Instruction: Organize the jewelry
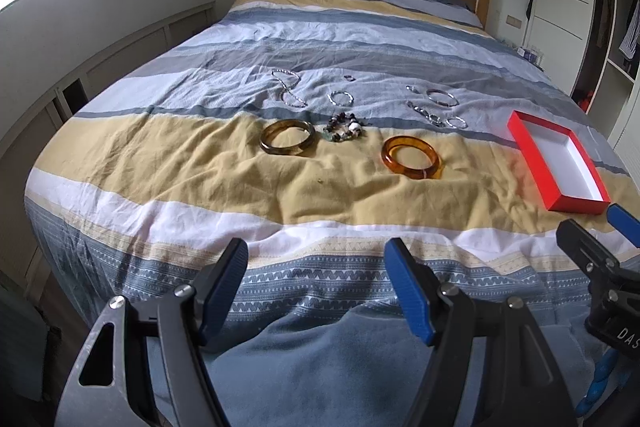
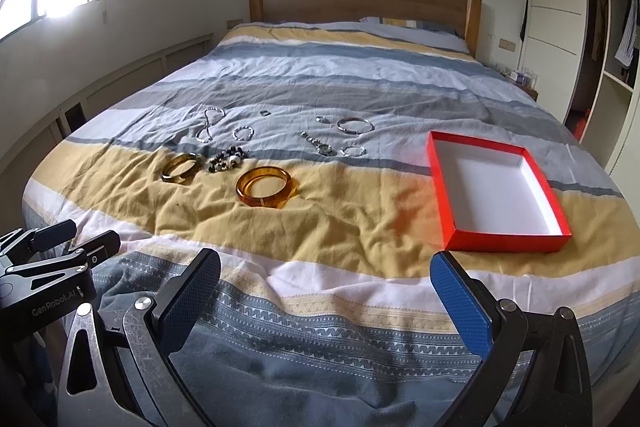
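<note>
Jewelry lies spread on the striped bedspread. An orange amber bangle (image 1: 413,157) (image 2: 265,191) and a darker brown bangle (image 1: 287,137) (image 2: 182,167) sit on the yellow band, with a beaded bracelet (image 1: 346,131) (image 2: 229,159) between them. Behind them lie several silver chains and bracelets, including a silver bangle (image 1: 442,97) (image 2: 355,125). An empty red box (image 1: 528,147) (image 2: 436,179) with a white inside rests to the right. My left gripper (image 1: 316,261) and right gripper (image 2: 326,275) both hover open over the foot of the bed, holding nothing.
A wooden headboard (image 2: 360,3) and pillows are at the far end. A low wall ledge (image 1: 120,39) runs along the left, white wardrobes (image 2: 556,7) stand on the right. A blue blanket (image 1: 320,367) lies at the near edge of the bed.
</note>
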Demonstrator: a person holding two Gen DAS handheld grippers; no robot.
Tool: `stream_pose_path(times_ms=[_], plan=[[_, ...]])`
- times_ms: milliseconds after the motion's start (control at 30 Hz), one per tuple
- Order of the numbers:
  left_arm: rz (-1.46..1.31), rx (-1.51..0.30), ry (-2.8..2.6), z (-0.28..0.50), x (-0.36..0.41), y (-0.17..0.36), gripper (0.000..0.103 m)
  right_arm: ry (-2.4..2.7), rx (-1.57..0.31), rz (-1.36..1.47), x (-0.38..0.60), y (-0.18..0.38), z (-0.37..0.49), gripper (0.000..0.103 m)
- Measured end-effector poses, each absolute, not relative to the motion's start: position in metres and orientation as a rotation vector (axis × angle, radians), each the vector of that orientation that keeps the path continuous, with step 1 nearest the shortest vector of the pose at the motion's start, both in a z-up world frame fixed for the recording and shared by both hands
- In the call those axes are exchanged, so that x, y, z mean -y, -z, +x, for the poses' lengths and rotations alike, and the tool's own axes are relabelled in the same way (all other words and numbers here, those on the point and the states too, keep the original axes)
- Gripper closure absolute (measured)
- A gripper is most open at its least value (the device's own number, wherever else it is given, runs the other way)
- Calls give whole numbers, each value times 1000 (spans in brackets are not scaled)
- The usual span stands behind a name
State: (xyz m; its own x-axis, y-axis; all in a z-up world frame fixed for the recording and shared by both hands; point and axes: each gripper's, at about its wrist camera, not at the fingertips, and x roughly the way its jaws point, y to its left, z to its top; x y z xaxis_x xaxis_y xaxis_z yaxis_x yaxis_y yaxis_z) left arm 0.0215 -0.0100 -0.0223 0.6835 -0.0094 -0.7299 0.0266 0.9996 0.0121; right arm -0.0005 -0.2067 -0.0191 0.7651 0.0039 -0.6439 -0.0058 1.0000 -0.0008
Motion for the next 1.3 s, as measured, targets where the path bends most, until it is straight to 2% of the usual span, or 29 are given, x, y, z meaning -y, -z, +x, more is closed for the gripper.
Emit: stream_pose_path(times_ms=[400,467,533,667,733,1100,1233,1300], plan=[[6,-886,60,46,3,40,34,-54,-756,-9,204,33,21,2],[-2,-892,57,50,0,43,34,-67,-768,8,207,35,28,9],[-8,-889,55,57,-4,43,34,-77,-781,23,208,36,34,25],[-7,-881,44,74,-10,43,34,-106,-810,55,212,40,52,33],[-4,-881,41,85,-13,43,34,-117,-818,67,213,41,62,41],[30,-870,43,159,-24,53,38,-209,-870,97,203,58,132,61],[39,-885,66,189,-23,64,50,-246,-904,116,198,73,165,66],[54,-894,72,201,-22,70,53,-260,-921,116,196,80,177,67]])
